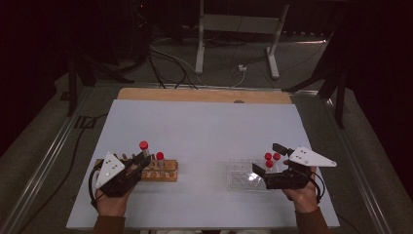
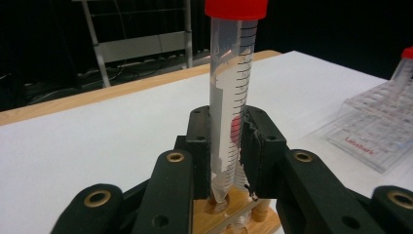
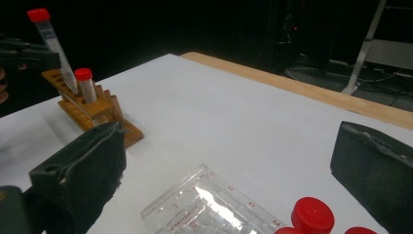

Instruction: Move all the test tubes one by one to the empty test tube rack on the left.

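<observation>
Left gripper (image 2: 228,146) has its fingers clamped on the clear red-capped graduated tube (image 2: 233,87) – its tip sits at the wooden tube rack (image 1: 163,170); keep it vertical over the hole. Beyond the rack, the right gripper (image 1: 267,158) – fingers apart – waits by the clear plastic rack (image 1: 239,176)

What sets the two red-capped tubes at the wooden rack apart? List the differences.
The gripped tube is clamped between the left gripper's pads; the seated tube stands free of any gripper. The gripped tube leans and sits higher, its tip just at the wooden rack; the seated tube stands upright, sunk into the rack. Both are clear with red screw caps.
</observation>
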Demonstrator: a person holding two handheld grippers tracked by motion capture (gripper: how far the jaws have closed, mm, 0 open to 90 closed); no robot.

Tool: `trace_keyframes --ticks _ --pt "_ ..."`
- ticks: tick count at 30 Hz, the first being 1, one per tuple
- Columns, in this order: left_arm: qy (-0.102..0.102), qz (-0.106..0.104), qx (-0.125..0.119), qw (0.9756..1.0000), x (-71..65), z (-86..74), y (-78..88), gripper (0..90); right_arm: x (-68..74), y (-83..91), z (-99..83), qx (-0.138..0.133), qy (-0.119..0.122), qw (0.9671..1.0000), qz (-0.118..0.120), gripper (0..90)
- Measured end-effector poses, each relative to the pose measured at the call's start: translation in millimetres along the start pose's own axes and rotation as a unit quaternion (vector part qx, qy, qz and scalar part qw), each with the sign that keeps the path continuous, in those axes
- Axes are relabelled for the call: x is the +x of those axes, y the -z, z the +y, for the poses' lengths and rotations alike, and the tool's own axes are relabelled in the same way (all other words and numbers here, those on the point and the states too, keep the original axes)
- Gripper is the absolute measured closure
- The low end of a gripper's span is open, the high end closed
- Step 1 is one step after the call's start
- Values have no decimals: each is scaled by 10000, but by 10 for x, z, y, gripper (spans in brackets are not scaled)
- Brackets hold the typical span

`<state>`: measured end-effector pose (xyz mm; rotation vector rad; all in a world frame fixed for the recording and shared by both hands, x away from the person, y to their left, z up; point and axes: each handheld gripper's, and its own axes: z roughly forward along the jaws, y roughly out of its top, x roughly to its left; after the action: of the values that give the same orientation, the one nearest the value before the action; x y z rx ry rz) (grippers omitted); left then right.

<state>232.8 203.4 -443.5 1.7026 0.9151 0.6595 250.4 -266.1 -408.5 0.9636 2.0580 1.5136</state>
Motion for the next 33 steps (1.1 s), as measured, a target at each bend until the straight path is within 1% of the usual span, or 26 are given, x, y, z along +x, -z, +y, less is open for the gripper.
trace_keyframes --ticks 4,9,19,25,33 --pt "5 45 71 10000 23 -35 -40 757 1 3 0 -9 0 10000 7 0" --pt "75 77 128 9999 44 -90 -71 754 2 1 -4 -5 2 10000 12 0" --pt "77 84 281 9995 43 -165 -112 753 9 -2 -9 -5 -4 10000 30 0" --pt "40 82 434 9990 27 -217 -129 752 6 3 -11 -15 -3 10000 33 0" --pt "40 71 530 9986 22 -252 -131 750 1 14 -11 -24 -12 10000 37 0"
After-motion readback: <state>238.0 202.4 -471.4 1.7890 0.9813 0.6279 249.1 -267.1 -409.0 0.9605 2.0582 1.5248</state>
